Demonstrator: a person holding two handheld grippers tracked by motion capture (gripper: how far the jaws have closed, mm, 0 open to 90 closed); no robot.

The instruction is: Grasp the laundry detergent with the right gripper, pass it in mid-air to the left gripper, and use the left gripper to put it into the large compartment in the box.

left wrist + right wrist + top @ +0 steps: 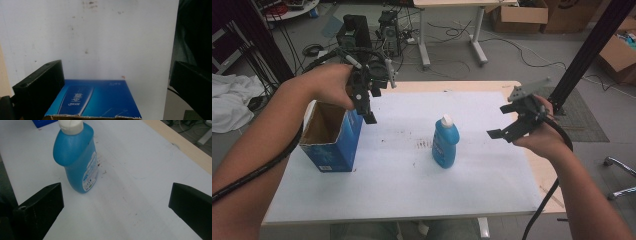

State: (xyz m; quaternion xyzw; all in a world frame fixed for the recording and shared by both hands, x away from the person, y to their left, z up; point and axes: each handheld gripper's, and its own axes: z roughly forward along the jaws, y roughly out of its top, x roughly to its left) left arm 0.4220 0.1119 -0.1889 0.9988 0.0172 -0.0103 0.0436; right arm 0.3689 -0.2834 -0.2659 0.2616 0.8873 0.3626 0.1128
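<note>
In the high view, the right claw (504,124) hangs at mid-right of the frame, above the worktop (402,190) and apart from the bottle (445,141). Its jaws stand spread wide with nothing between them. The right gripper view looks down along those jaws at the bottle (76,157), which stands upright in the upper left of that frame, white cap on top, nearer the left jaw than the right.

That offset is the first risk as I judge it: if the claw goes straight ahead, one jaw may strike the bottle's side instead of passing around it, and a tall, narrow bottle would tip over. The rounded plastic body looks slick, so a grip taken high near the shoulder could slip or squeeze it out.

Farther left, the left claw (368,102) hovers over the right edge of the box (332,137), an open-topped blue carton at centre left of the high view. Its jaws are also released and empty; the left gripper view shows the box (100,100) at bottom centre, between them but below. The box looks light and sits close to the worktop's left edge, so a nudge from that claw, or a bottle dropped against its wall, might shove it off or topple it. The torn cardboard rim could also catch the bottle's base.
</note>
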